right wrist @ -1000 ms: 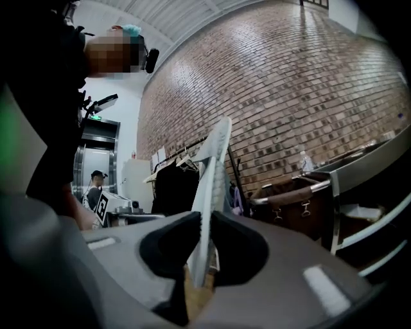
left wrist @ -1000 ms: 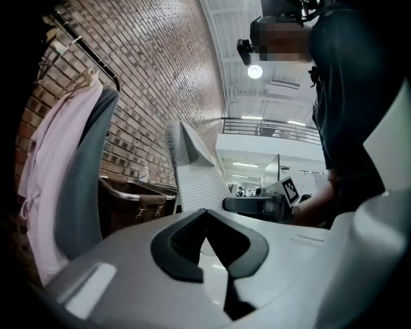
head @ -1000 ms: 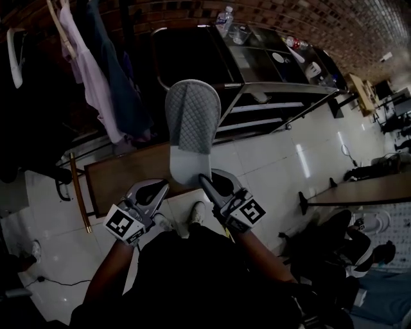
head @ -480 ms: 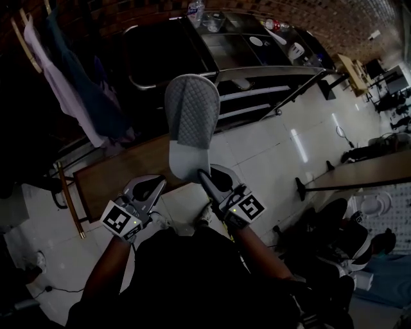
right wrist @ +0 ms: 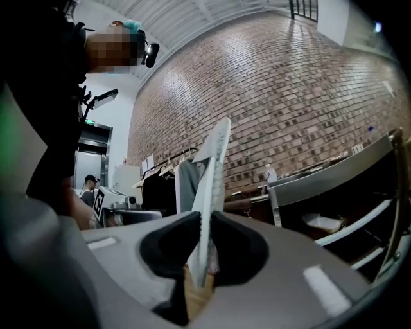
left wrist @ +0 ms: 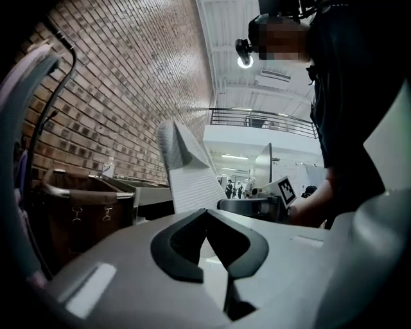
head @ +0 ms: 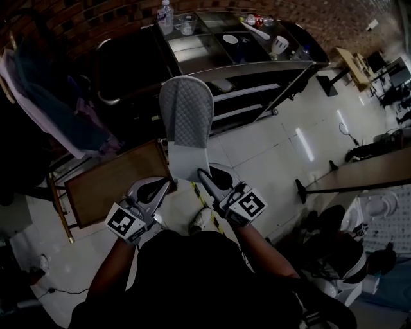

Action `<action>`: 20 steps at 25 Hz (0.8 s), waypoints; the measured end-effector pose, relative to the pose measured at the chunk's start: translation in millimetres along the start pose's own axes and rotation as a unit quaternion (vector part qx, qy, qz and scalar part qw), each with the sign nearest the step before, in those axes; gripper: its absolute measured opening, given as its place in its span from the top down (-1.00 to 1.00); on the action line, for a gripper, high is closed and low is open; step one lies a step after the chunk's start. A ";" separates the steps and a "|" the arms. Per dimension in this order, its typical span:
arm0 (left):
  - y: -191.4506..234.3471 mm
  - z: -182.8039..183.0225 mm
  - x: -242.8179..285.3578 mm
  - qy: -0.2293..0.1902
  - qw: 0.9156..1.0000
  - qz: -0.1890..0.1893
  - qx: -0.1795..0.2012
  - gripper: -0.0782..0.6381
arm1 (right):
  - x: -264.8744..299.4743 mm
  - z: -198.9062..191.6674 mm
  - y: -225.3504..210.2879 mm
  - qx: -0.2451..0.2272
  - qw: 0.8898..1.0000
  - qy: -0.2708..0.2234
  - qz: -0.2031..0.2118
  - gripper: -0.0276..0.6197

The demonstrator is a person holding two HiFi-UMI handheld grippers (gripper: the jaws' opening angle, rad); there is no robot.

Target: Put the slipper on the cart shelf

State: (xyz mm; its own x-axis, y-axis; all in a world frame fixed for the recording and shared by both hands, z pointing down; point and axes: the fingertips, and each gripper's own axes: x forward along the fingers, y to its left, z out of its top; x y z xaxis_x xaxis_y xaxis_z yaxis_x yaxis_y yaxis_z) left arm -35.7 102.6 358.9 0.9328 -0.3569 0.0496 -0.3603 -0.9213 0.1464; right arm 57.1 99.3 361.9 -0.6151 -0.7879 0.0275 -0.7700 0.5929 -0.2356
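- The cart (head: 270, 64) stands ahead, well apart from the slipper. The toe could snag on a shelf rail on the way in.
- The slipper (head: 186, 119) juts out in mid-air, held only at its heel, so it may sag or twist loose.
- The right gripper (head: 204, 175) pinches the heel's thin edge.
- The left gripper (head: 164, 187) is pressed together and empty just beside it, giving no support.

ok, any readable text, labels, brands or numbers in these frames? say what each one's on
No legible text in any view.
left marker cube, right marker cube: black-and-white square patterns only, no letters or digits.
water bottle: label too small to read.
green sign: too blurred to read.
slipper: quilted fabric, no print or brand visible.
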 end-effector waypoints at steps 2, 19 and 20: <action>-10.9 -0.4 23.2 0.002 1.000 0.002 0.001 0.78 | -14.5 2.3 -17.9 0.004 1.000 -0.003 0.005 0.73; -28.5 -19.3 129.0 0.030 1.000 0.003 -0.008 0.78 | -42.7 -5.3 -110.6 0.023 0.999 0.021 0.032 0.73; -22.4 -19.7 133.2 0.029 1.000 -0.001 -0.006 0.78 | -38.7 -6.4 -114.2 0.021 0.999 0.024 0.032 0.73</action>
State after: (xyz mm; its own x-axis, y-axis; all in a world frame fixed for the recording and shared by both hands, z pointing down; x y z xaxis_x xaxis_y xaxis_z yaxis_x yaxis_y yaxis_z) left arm 96.7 78.7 381.7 0.9322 -0.3462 0.1056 -0.3595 -0.9195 0.1592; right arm 167.8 63.1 393.9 -0.6709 -0.7393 0.0576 -0.7218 0.6332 -0.2793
